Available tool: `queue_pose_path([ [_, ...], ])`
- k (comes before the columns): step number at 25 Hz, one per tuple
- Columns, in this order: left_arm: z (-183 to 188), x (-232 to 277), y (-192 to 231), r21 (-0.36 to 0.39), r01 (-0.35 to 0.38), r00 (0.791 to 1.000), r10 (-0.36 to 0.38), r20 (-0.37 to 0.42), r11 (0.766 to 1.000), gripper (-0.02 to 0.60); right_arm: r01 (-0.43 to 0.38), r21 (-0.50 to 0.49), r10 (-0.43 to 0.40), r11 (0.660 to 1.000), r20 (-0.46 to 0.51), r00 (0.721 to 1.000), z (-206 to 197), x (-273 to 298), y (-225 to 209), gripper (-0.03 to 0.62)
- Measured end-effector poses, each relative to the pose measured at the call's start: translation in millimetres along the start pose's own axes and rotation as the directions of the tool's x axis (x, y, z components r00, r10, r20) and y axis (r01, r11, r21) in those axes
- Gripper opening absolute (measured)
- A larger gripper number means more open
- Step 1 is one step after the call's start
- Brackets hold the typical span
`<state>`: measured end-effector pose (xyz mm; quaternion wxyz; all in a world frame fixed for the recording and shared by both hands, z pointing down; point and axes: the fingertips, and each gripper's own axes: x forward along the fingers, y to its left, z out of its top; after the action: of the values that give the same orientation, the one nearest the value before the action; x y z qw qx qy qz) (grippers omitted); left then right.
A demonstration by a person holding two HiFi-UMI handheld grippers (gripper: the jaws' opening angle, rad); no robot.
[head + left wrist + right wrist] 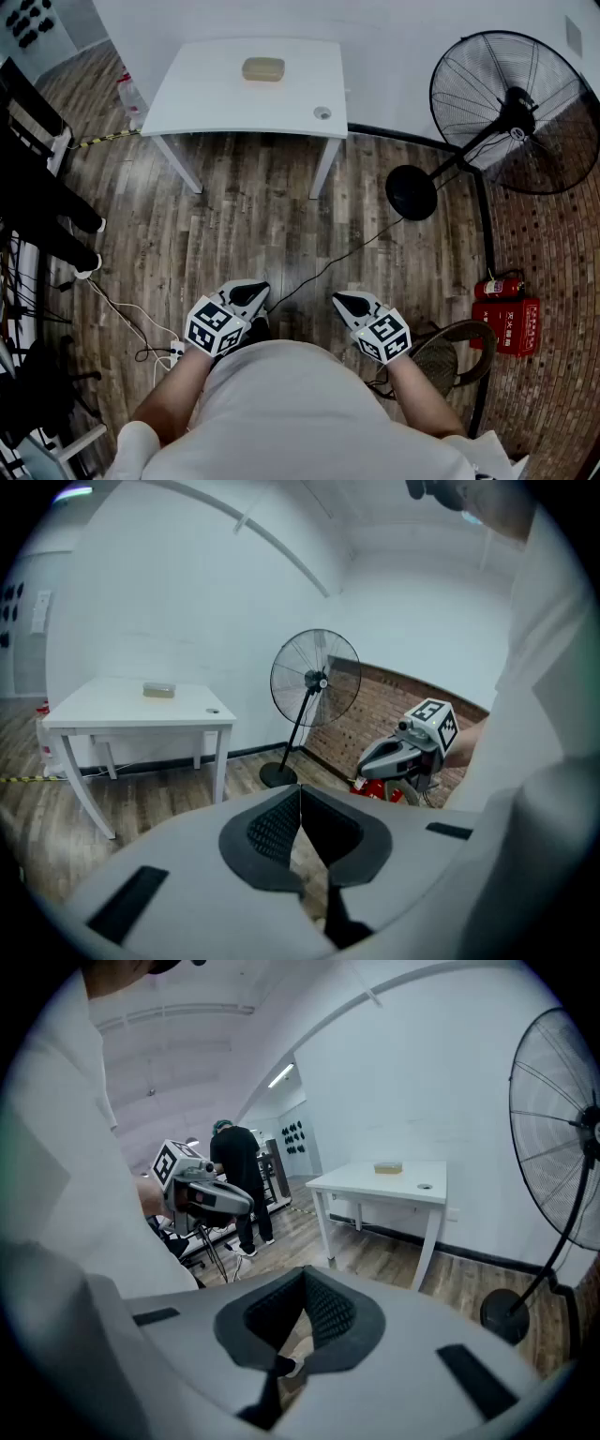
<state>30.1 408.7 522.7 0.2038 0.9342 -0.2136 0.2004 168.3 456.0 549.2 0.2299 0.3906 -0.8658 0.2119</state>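
Note:
I hold both grippers close to my body, above a wooden floor. My left gripper (251,292) is shut, its dark pads meeting at the tips with nothing between them (300,789). My right gripper (342,300) is shut too and holds nothing (305,1274). Each one shows in the other's view: the right gripper (403,752) and the left gripper (211,1199). Ahead stands a white table (216,94) with a tan block (263,68) lying near its far edge, well beyond both grippers. The block (159,690) (388,1167) shows in both gripper views.
A black pedestal fan (511,112) stands to the right of the table, its cable crossing the floor. A fire extinguisher (497,286) and a red box (518,328) sit by the brick strip. A chair (450,352) is at my right. A person (236,1176) stands to my left.

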Motion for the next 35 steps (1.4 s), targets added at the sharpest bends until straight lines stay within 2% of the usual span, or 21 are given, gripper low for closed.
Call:
queue_pose_path([
  [6,48.4,-19.6,77.4,-0.029,0.052,0.997,-0.051,0.059,0.998,0.018,0.034,0.054,-0.036,0.998,0.034,0.999,76.3,64.9,-15.9,0.005],
  [8,56.2,-23.4,99.6,-0.037,0.073,0.996,-0.071,0.061,0.997,0.018,0.029,0.085,-0.033,0.996,0.045,0.998,96.5,88.4,-20.9,0.005],
  [10,58.5,-25.4,121.8,-0.042,0.058,0.997,-0.056,0.049,0.997,0.018,0.014,0.11,-0.019,0.994,0.045,0.999,112.7,107.1,-21.5,0.005],
  [12,61.2,-26.9,138.9,-0.076,0.048,0.997,-0.044,0.062,0.996,0.018,-0.006,0.136,-0.001,0.991,0.051,0.999,128.3,118.0,-21.2,0.006],
  [15,64.6,-20.9,158.2,-0.157,0.089,0.993,-0.076,0.088,0.984,0.018,-0.026,0.141,0.016,0.99,0.071,0.997,151.2,135.2,-29.0,0.008],
  [18,65.1,-9.2,179.8,-0.179,0.089,0.995,-0.078,0.066,0.98,0.018,-0.056,0.149,0.047,0.987,0.063,0.997,163.8,164.0,-45.8,0.021],
  [20,71.4,-1.6,197.5,-0.177,0.076,0.996,-0.066,0.062,0.981,0.018,-0.082,0.175,0.074,0.981,0.052,0.996,169.8,184.8,-64.7,0.074],
  [22,80.6,5.0,222.4,-0.184,0.051,0.997,-0.041,0.06,0.982,0.018,-0.109,0.208,0.098,0.972,0.063,0.993,182.8,207.4,-89.2,0.061],
  [25,100.3,14.0,268.5,-0.2,-0.024,0.998,0.034,0.043,0.979,0.018,-0.137,0.221,0.116,0.966,0.105,0.988,218.7,242.3,-136.3,0.037],
  [28,126.7,32.1,307.0,-0.182,-0.088,0.996,0.092,0.013,0.979,0.018,-0.167,0.232,0.141,0.958,0.127,0.982,251.3,267.2,-185.7,0.032],
  [32,171.4,62.3,346.5,-0.168,-0.119,0.992,0.122,0.008,0.979,0.018,-0.184,0.249,0.152,0.951,0.144,0.978,283.3,291.1,-245.7,0.034],
  [35,203.8,83.4,372.0,-0.156,-0.122,0.992,0.127,0.021,0.98,0.018,-0.212,0.328,0.165,0.92,0.166,0.972,294.7,310.8,-283.0,0.035],
])
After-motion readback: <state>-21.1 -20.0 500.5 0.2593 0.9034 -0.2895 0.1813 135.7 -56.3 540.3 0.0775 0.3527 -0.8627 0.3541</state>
